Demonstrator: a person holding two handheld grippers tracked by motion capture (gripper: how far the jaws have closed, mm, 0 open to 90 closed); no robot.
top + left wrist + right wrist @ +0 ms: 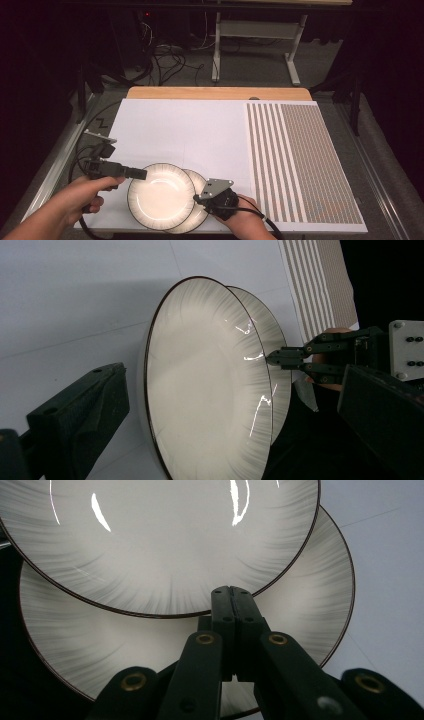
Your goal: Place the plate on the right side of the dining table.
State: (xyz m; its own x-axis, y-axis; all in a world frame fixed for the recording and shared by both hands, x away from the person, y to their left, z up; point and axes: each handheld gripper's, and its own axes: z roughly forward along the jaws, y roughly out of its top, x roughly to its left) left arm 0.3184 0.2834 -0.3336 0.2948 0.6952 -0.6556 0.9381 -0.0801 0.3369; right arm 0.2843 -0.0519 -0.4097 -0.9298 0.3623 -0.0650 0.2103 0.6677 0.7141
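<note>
Right gripper (231, 592) jaws pressed together, tips at upper plate's (161, 195) rim, over lower plate (300, 605) | left gripper (134, 173) jaws spread wide around upper plate's opposite edge, not pinching | both plates empty, overlapping on white table (190, 130).

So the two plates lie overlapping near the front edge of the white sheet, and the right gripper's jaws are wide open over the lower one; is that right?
Not quite: the right gripper has its jaws shut together, as the right gripper view shows. The upper plate and the lower plate do overlap near the front edge of the white sheet.
</note>
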